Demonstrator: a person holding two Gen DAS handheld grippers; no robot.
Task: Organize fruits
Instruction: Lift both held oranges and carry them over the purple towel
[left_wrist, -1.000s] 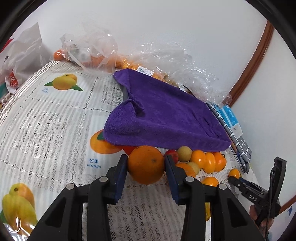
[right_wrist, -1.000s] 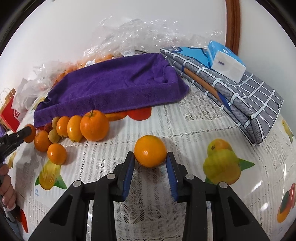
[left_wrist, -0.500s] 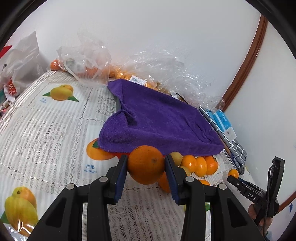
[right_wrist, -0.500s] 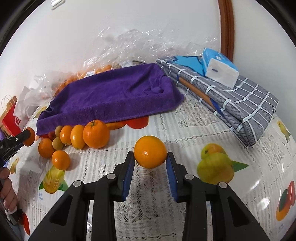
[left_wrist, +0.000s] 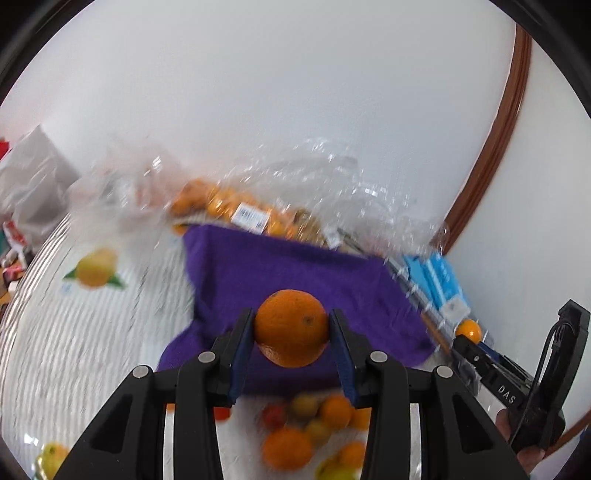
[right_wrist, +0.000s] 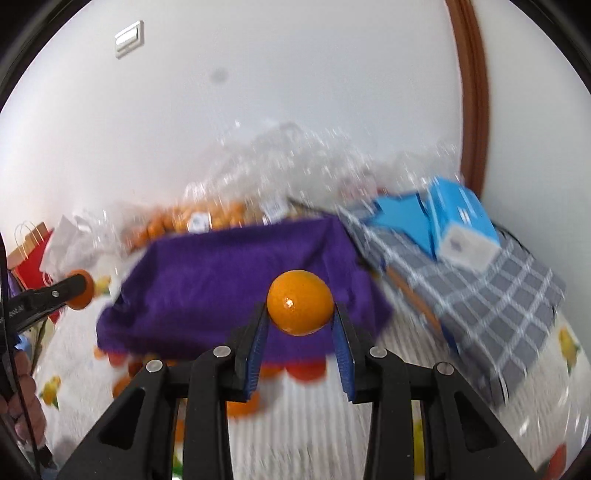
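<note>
— What has the left gripper (left_wrist: 291, 328) got?

— An orange (left_wrist: 291, 328), pinched between the two blue pads (left_wrist: 242, 352). The jaws stand about as wide as the fruit, one pad on each side of it, and it is up in the air in front of the purple towel (left_wrist: 295, 273).

— And the right gripper (right_wrist: 300, 321)?

— Much the same. Its jaws are closed onto a smoother, brighter orange fruit (right_wrist: 300, 307), gripped at its sides and also held above the purple towel.

— Where is the rest of the fruit?

— A blurred heap of small fruit (left_wrist: 310, 428) lies on the tablecloth (left_wrist: 74, 332) just beside the towel's near edge, below the left gripper. Behind the towel, against the wall, sit clear plastic bags (right_wrist: 229, 218) with more oranges inside.

— Anything on the towel's right?

— A grey checked cloth (right_wrist: 491, 291), folded, with a blue tissue pack (right_wrist: 461, 225) on top.

— Can each camera see the other gripper?

— Yes. From the right wrist, the left gripper's tip shows to the left of the towel with its orange in it; from the left wrist, the right one shows at the far right edge.
</note>
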